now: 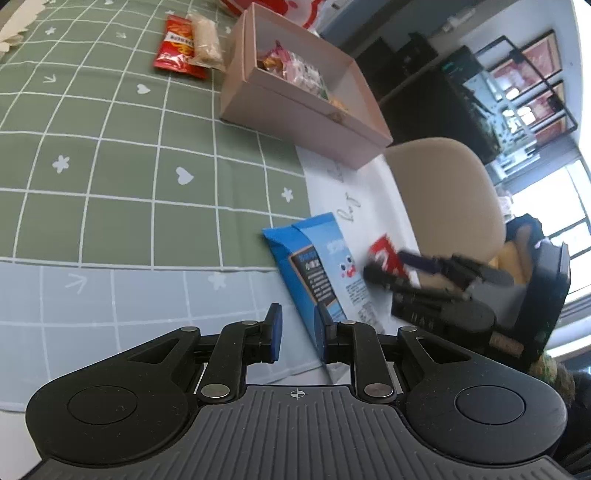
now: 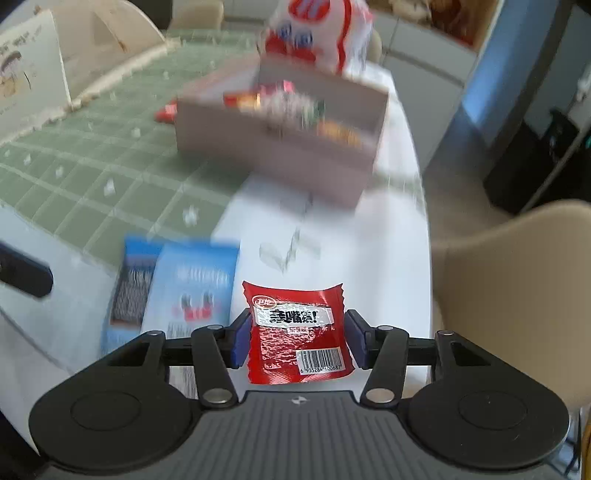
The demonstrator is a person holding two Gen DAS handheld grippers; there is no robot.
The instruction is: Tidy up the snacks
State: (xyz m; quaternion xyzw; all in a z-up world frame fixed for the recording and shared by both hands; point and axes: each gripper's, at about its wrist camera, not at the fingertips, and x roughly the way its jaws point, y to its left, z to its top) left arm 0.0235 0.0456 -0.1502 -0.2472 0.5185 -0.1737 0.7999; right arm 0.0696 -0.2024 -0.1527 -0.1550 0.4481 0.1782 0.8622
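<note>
My right gripper (image 2: 295, 338) is shut on a small red snack packet (image 2: 297, 332), held between both pads above the white table end; it also shows blurred in the left wrist view (image 1: 386, 258). A blue snack pack (image 2: 192, 291) lies on the table to its left, and in the left wrist view (image 1: 314, 273) it lies just ahead of my left gripper (image 1: 297, 332), which is open and empty. A pink open box (image 1: 295, 99) with several snacks inside stands farther off (image 2: 280, 147). A red packet (image 1: 177, 48) and a pale packet (image 1: 207, 42) lie beside the box.
A green checked tablecloth (image 1: 110, 147) covers the table. A large red and white bag (image 2: 317, 33) stands behind the box. A beige chair (image 2: 517, 288) stands at the right table edge. A card with drawings (image 2: 26, 70) stands far left.
</note>
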